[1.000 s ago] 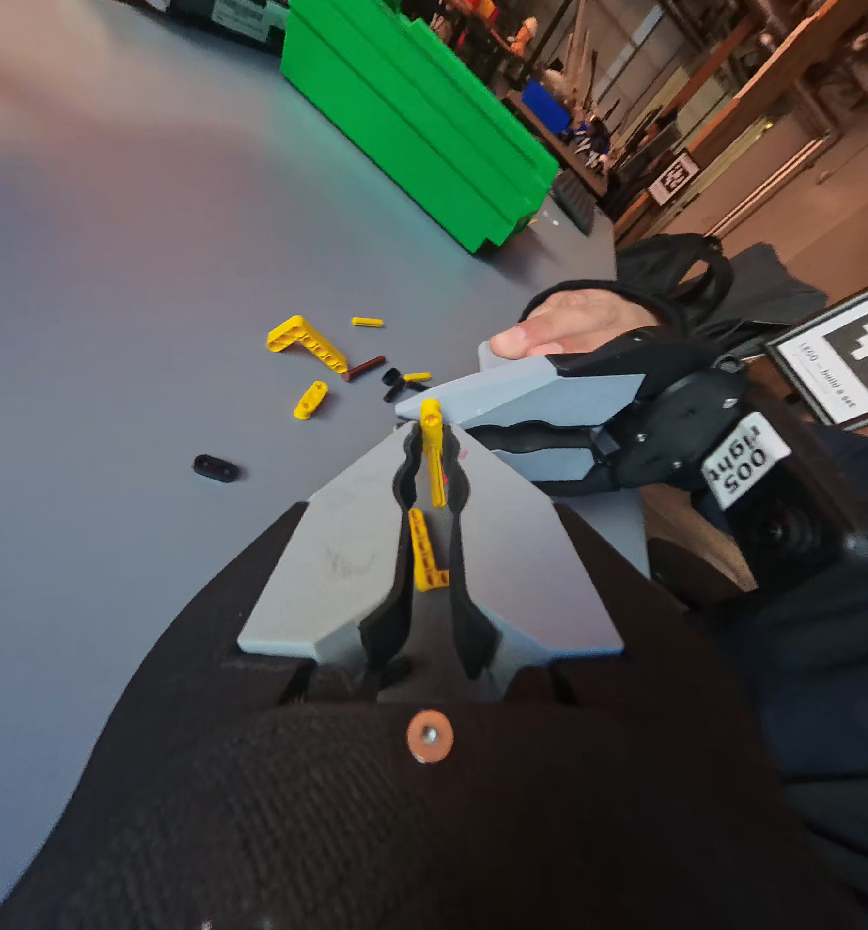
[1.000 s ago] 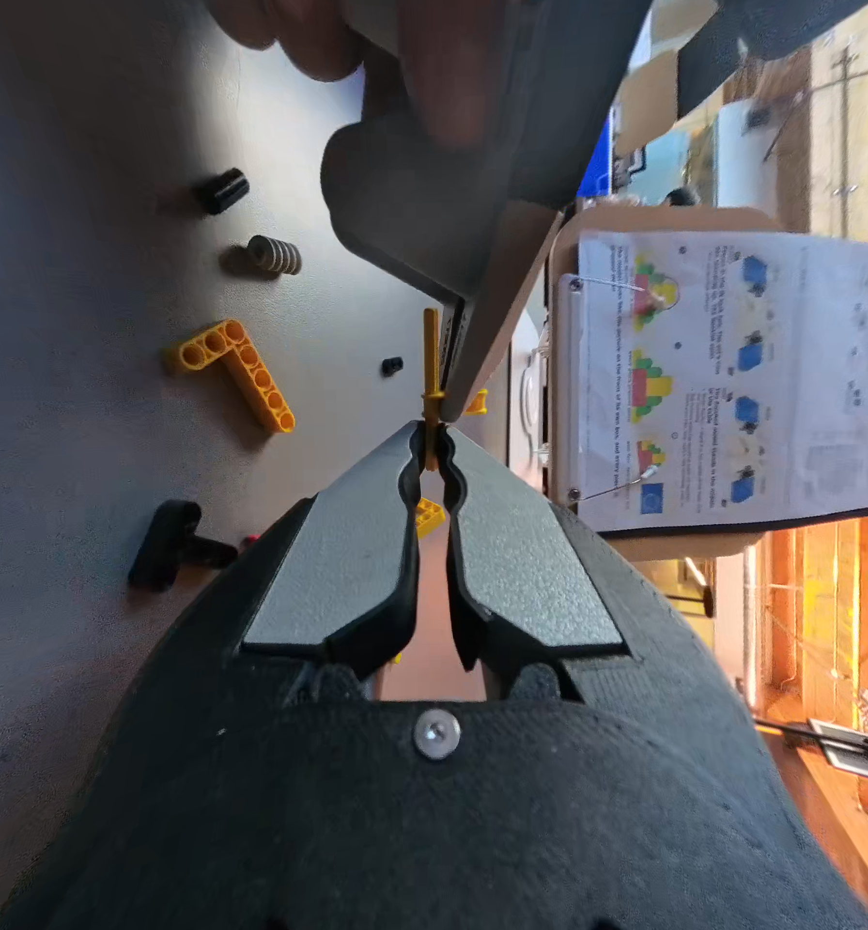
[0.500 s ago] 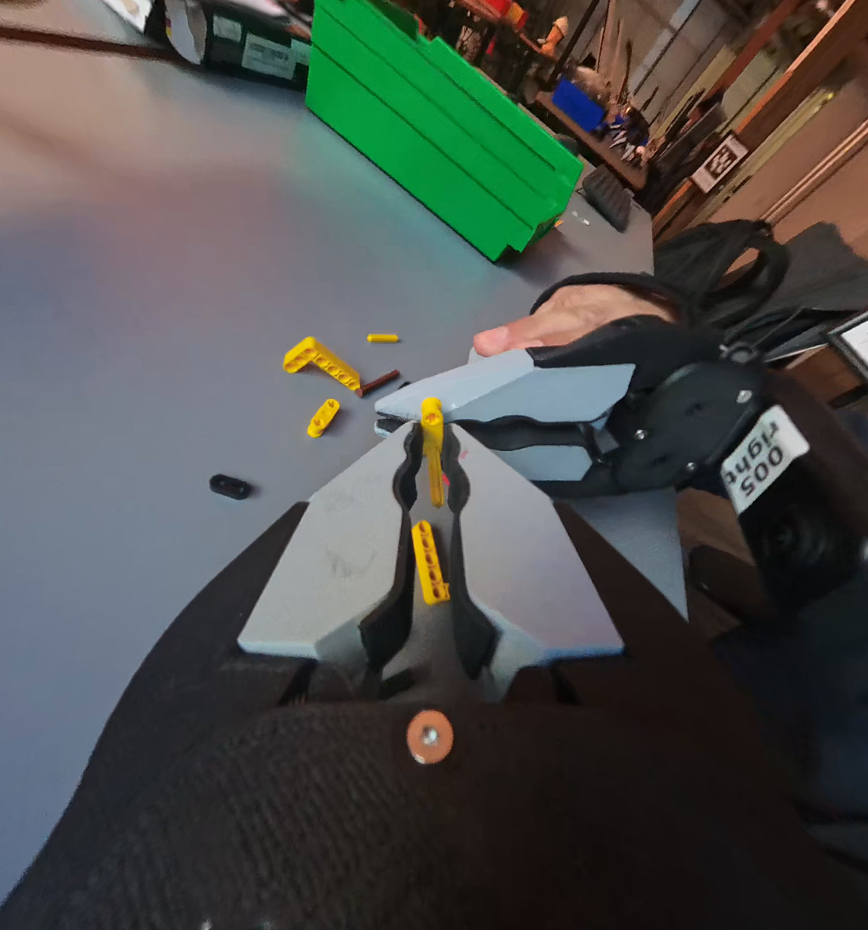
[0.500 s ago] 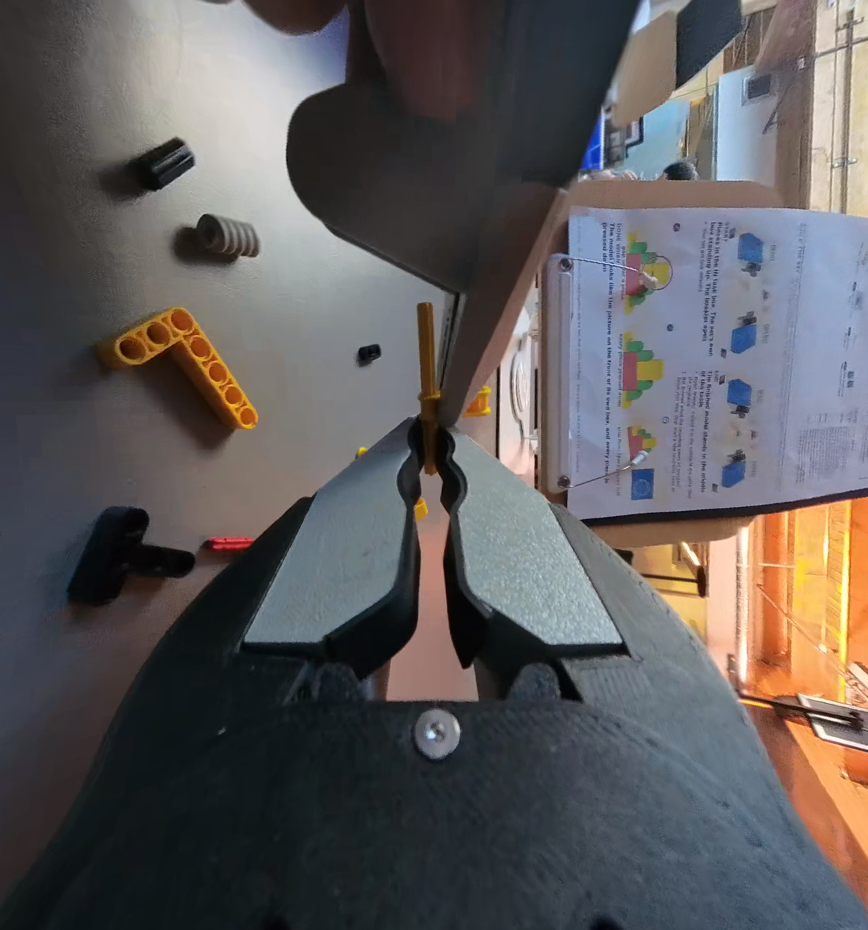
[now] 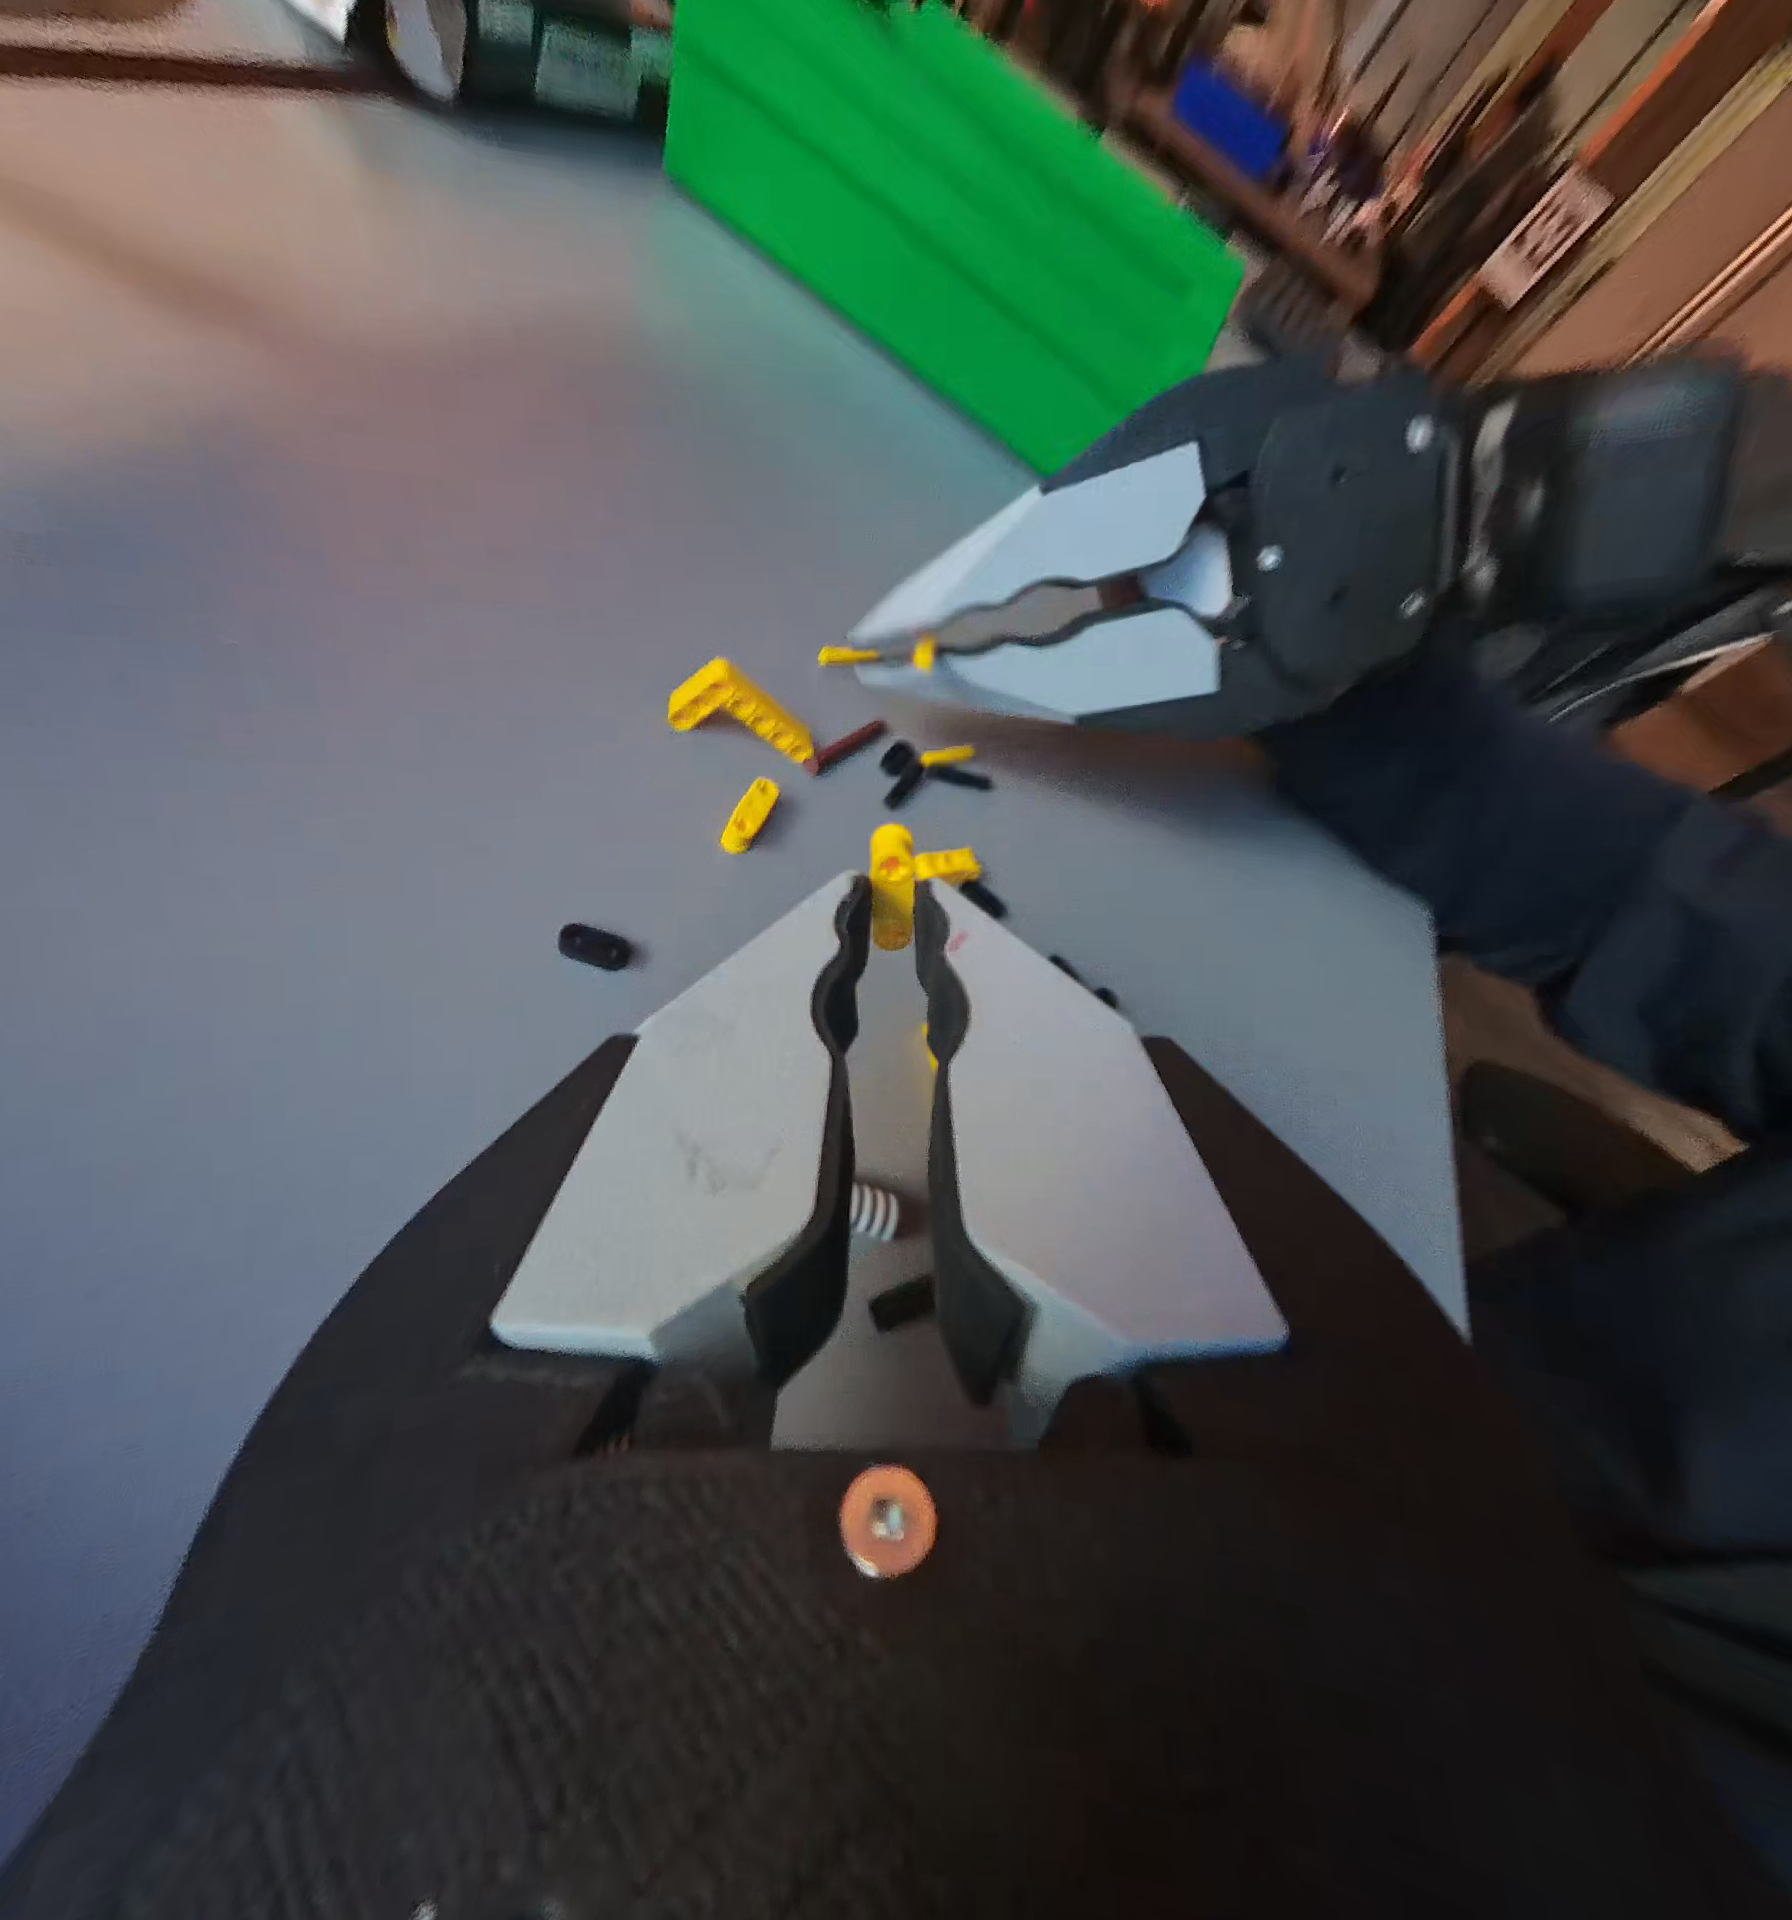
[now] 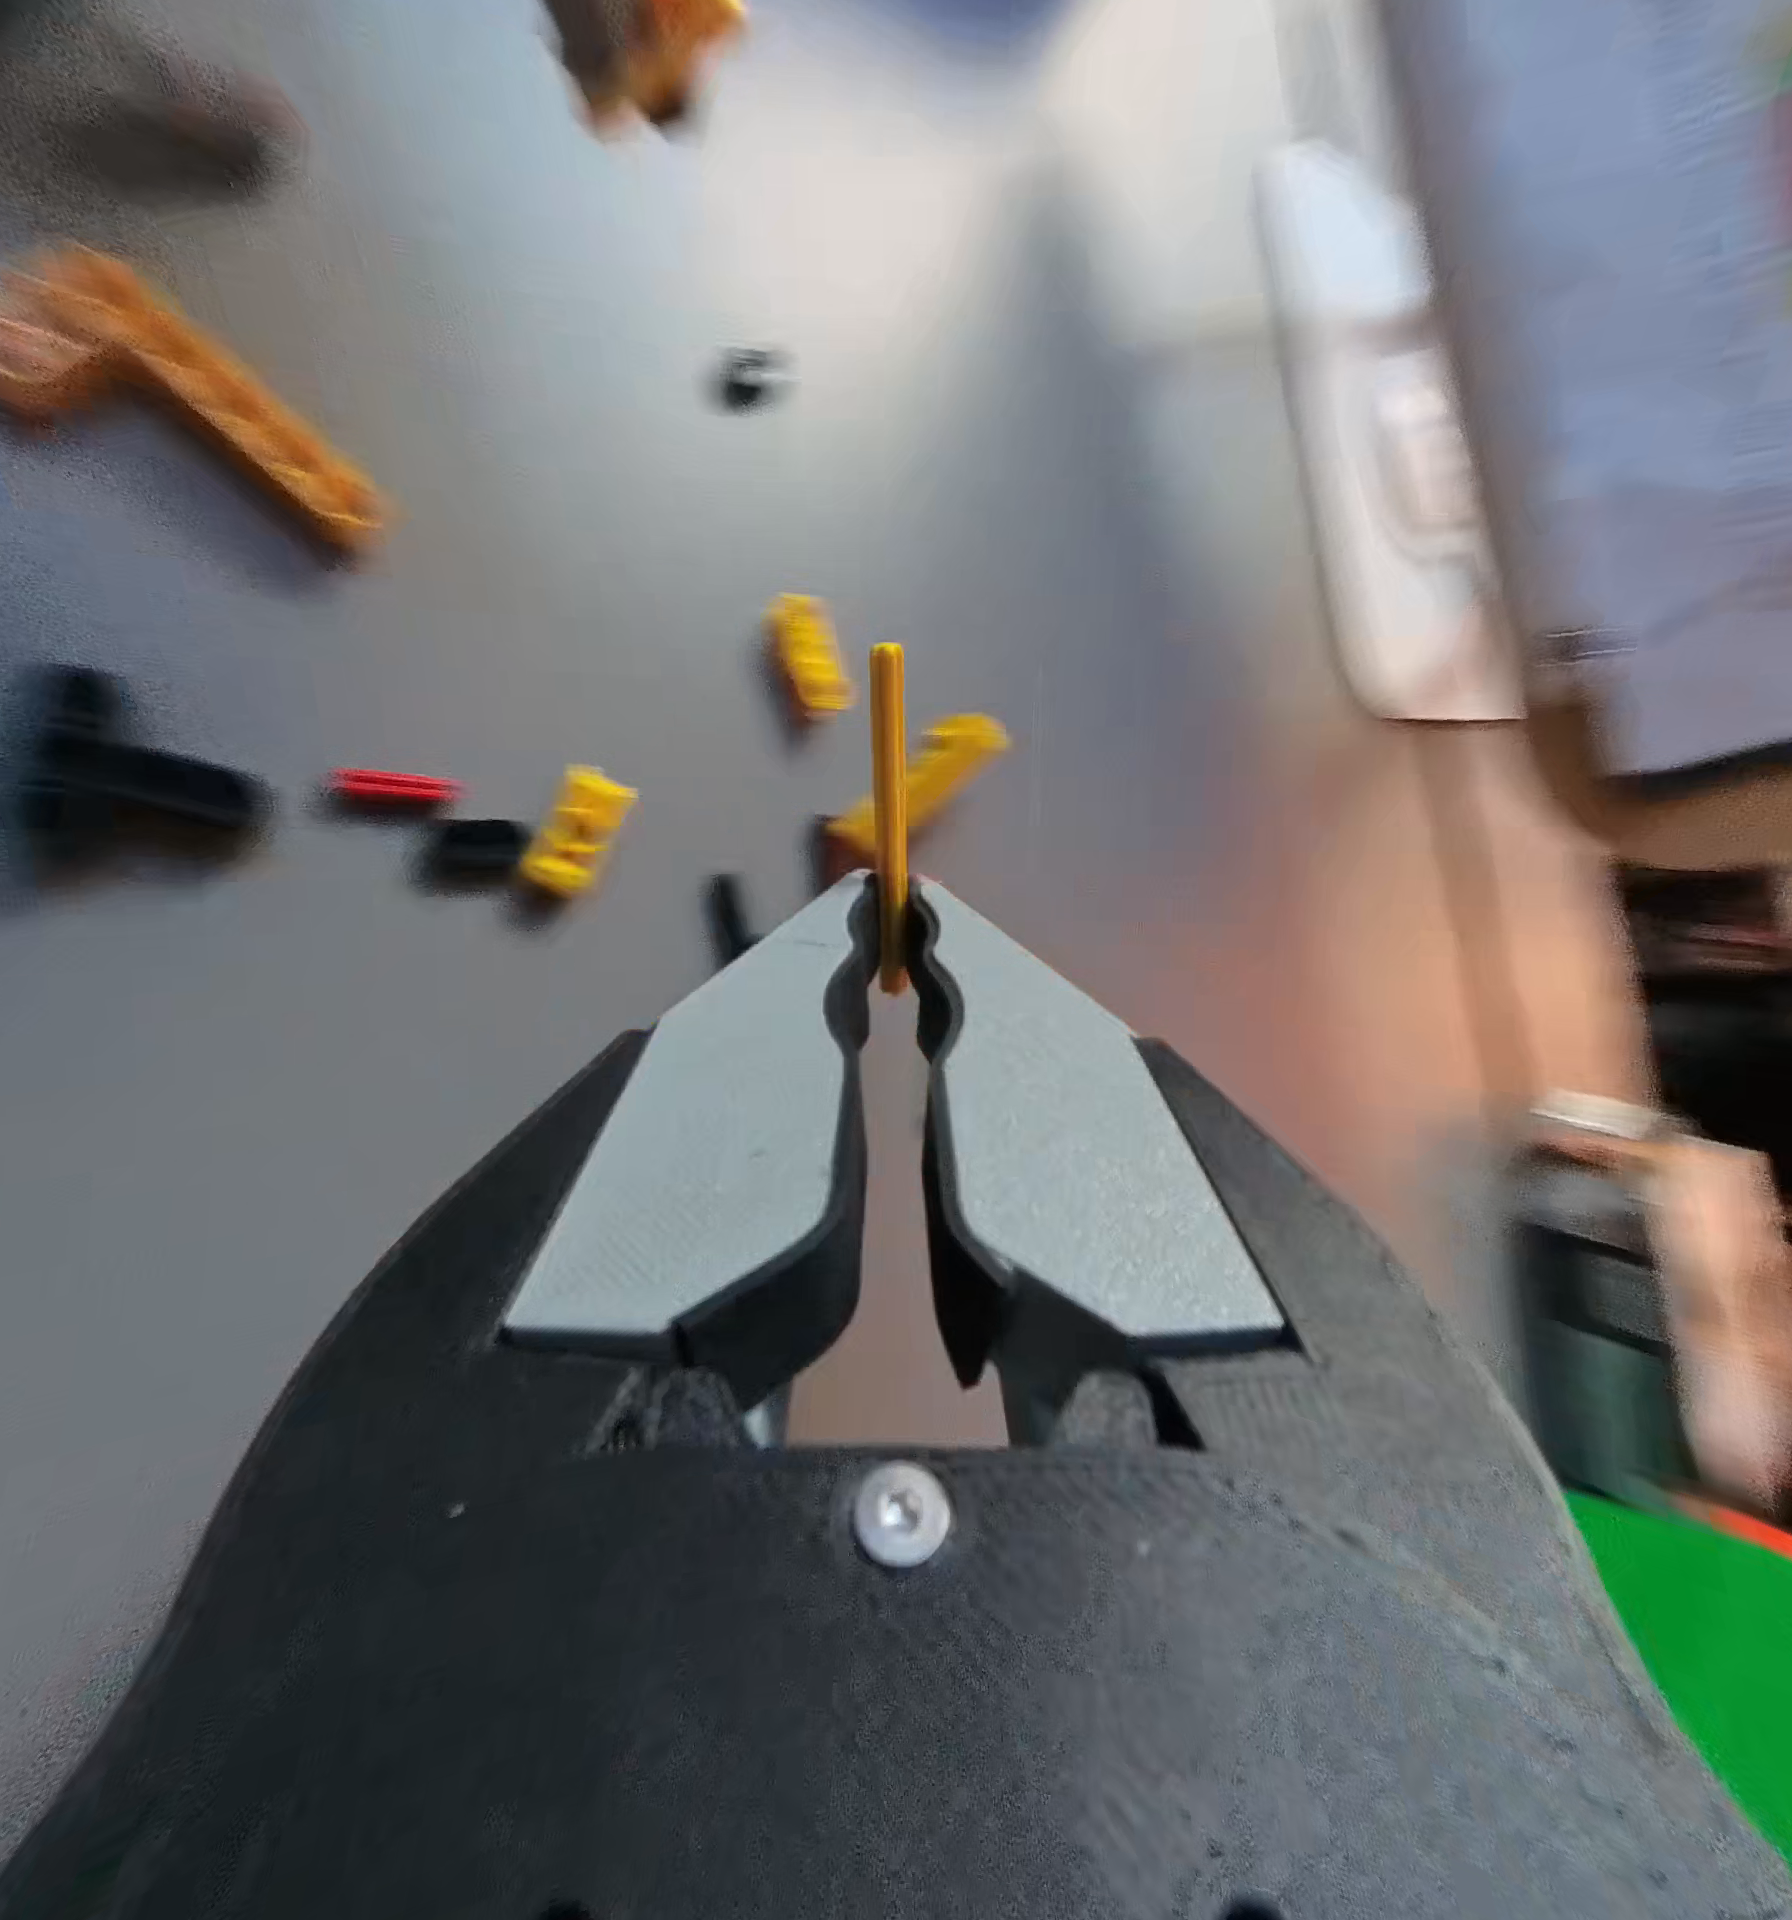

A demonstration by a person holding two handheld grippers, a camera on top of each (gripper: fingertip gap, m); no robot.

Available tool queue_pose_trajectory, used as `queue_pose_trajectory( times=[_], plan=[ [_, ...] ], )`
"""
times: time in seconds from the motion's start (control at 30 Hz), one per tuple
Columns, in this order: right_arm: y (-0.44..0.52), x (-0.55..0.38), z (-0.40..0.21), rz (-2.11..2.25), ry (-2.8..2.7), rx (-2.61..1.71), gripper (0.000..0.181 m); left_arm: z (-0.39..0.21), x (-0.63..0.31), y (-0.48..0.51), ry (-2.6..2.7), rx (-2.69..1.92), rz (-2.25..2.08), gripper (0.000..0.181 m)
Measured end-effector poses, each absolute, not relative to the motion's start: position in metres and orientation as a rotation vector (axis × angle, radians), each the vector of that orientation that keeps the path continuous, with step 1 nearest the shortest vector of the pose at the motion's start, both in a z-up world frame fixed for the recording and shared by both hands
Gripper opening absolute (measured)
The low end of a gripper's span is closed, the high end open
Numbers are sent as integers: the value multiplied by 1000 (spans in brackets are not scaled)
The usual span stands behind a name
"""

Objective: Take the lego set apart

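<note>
Two hand-held claws work above a grey desk scattered with small lego pieces. The left claw is nearly closed, its tips pinching a short yellow connector piece that stands up between them. The right claw is closed tight on a thin yellow axle, which pokes straight out past its tips; in the left wrist view this claw sits well apart from the left one, farther across the desk, with the axle pointing away from it. The two held pieces are not touching each other. Loose on the desk lie a yellow L-shaped beam, a short yellow beam, a dark brown rod, a black oval link, several small black pins, a black T-shaped part and a red pin. A bright green bin stands at the far side of the desk. The right wrist view is heavily blurred.
</note>
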State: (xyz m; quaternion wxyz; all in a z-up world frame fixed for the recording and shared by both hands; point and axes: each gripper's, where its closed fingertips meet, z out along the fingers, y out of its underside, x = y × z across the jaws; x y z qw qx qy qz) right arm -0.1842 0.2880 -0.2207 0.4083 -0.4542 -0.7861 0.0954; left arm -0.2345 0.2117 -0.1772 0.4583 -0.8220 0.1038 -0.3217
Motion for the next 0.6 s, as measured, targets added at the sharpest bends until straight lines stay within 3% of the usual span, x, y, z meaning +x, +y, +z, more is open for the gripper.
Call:
queue_pose_trajectory(
  times=[0.07, 0.13, 0.2, 0.3, 0.6],
  plan=[
    [275, -185, -224, 421, -2001, -1251, 1, -185, -227, 214, 275, -2061, -777, 6],
    [263, -186, -219, 561, -2013, -1259, 1, -194, -216, 213, 322, -2113, -784, 26],
    [254, -185, -216, 648, -2030, -1241, 1, -204, -211, 213, 370, -2152, -723, 28],
    [252, -177, -233, 654, -2102, -1346, 23, -218, -214, 213, 422, -2215, -632, 41],
    [260, -173, -223, 776, -2036, -1406, 22, -210, -215, 206, 558, -2176, -576, 48]
  ],
)
